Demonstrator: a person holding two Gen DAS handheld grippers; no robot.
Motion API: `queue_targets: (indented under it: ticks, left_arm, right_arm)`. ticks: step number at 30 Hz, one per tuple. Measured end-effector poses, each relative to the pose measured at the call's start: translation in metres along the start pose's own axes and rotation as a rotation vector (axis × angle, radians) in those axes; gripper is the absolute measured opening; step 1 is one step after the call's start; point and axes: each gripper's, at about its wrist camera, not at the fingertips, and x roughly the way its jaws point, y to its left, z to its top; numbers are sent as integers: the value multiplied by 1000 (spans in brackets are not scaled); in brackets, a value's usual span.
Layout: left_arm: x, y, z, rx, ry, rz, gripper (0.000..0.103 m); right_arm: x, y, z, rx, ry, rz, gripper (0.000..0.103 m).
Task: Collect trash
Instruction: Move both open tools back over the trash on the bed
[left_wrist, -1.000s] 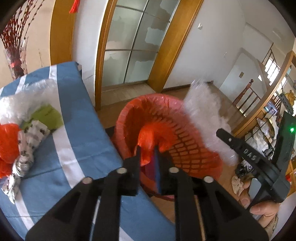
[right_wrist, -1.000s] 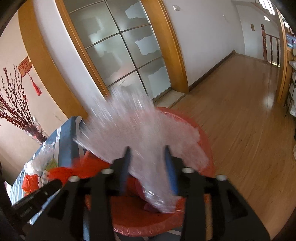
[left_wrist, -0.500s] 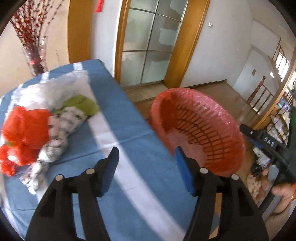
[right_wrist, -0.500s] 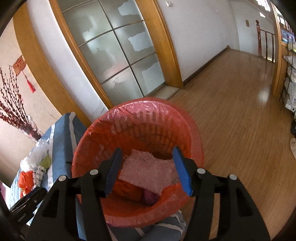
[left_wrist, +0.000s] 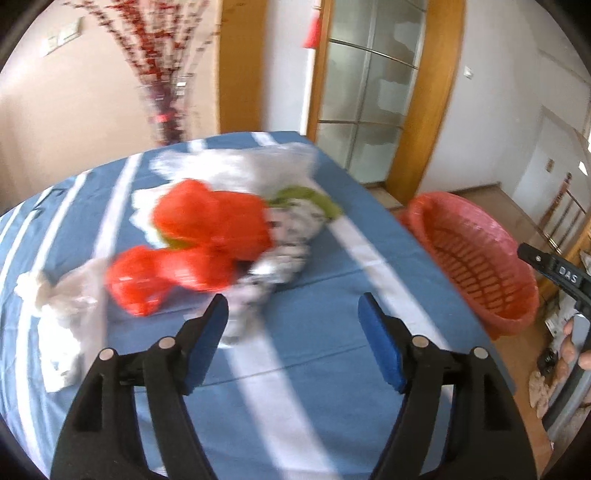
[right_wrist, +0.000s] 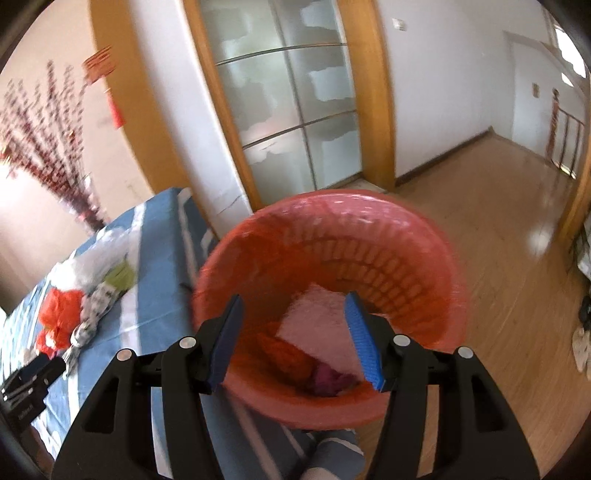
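A pile of trash lies on the blue striped tablecloth (left_wrist: 332, 295): red plastic bags (left_wrist: 207, 236), a patterned white wrapper (left_wrist: 288, 251), a green scrap (left_wrist: 310, 199), clear plastic (left_wrist: 236, 166) and white tissue (left_wrist: 62, 314). My left gripper (left_wrist: 293, 314) hovers just before the pile, jaws opening, nothing between them. The red basket (right_wrist: 332, 236) stands off the table's right edge, holding a bubble-wrap sheet (right_wrist: 317, 314), red and purple scraps. My right gripper (right_wrist: 293, 332) hangs open above the basket, empty. The basket (left_wrist: 476, 258) also shows in the left wrist view.
A vase of red branches (left_wrist: 166, 92) stands at the table's far end. Frosted glass doors with wooden frames (right_wrist: 288, 103) are behind the basket. Wooden floor (right_wrist: 498, 221) stretches right. A hand (left_wrist: 576, 350) grips the right tool at the left wrist view's edge.
My left gripper let go of a red bag over the basket, opened and swung left to the pile on the table. My right gripper dropped the bubble wrap into the basket and opened.
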Motion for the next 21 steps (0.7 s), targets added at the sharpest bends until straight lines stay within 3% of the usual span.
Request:
queue_targets:
  ticks: [13,21]
  left_arm:
    - [-25,127,-8,-204,-21,184,74]
    - [-37,172,-15,-274,-33,241,77]
  right_arm:
    - [13,111,-18,-167,63,141,57]
    - [31,177,-32,-247,119,217,56]
